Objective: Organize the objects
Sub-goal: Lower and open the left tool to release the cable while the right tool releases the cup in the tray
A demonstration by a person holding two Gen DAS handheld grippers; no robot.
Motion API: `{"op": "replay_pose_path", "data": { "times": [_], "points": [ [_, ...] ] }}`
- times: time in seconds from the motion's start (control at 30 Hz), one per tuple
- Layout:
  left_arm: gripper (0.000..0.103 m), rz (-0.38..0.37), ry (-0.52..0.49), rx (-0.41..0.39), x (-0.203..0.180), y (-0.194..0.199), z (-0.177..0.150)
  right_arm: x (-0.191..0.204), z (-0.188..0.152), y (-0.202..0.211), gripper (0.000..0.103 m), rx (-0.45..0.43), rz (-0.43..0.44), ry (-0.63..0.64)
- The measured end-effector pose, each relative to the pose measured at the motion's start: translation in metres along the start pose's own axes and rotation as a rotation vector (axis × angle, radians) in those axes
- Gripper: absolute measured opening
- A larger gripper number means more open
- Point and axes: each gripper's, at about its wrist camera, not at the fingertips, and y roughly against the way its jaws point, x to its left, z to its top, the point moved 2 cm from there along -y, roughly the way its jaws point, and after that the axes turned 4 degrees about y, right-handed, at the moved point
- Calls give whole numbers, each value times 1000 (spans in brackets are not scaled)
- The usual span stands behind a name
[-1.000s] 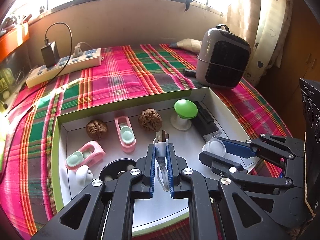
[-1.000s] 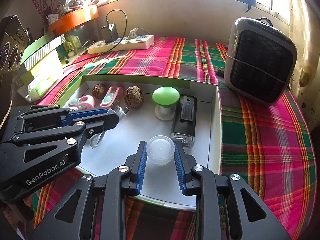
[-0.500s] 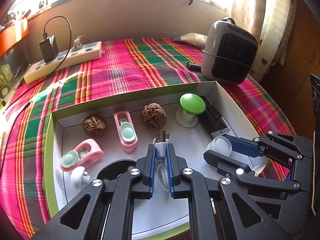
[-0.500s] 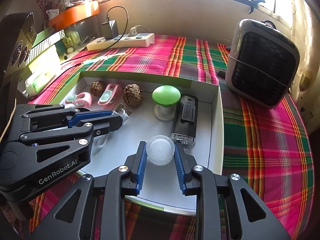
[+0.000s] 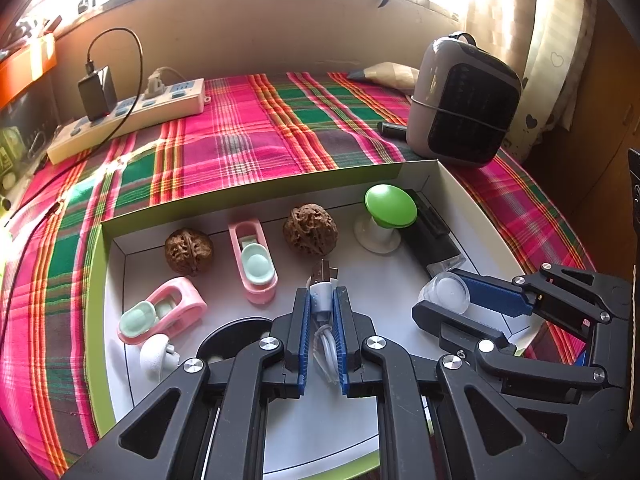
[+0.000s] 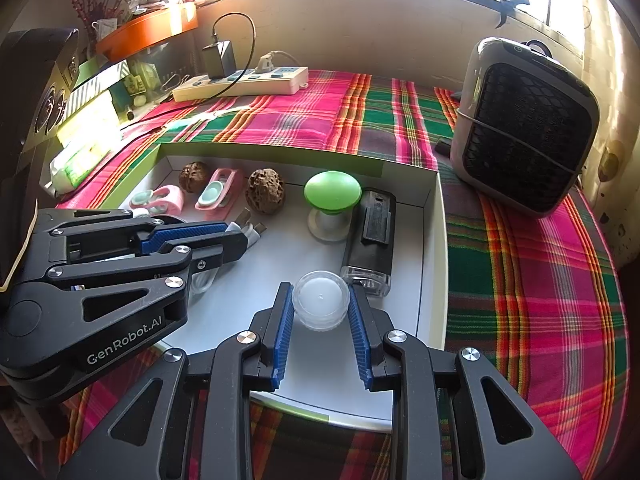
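Both tools are made of matte black plastic. The left gripper [image 5: 321,312] has 2 long fingers lined with ribbed blue pads [image 5: 305,336], and round silver screws [image 5: 269,344] sit at the joints of its linkage arms. The right gripper [image 6: 321,312] looks the same. White lettering "GenRobot.AI" [image 6: 125,340] marks the left body.

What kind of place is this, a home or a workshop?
Most likely a home: a table by a sunny window. It is covered with a plaid cloth, a power strip lies near the wall, a small fan heater stands at the right, and a heart-patterned curtain hangs there.
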Motion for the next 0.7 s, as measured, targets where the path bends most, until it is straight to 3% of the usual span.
{"op": "replay_pose_path", "data": {
  "times": [0.47, 0.6, 0.7],
  "points": [
    [17, 23, 11, 0, 0, 6, -4, -1, -1, 0, 29, 3, 1, -23],
    [21, 32, 18, -7, 0, 12, -6, -1, -1, 2, 41, -1, 2, -28],
    [21, 38, 19, -16, 0, 17, -7, 0, -2, 5, 41, -4, 0, -25]
  ]
}}
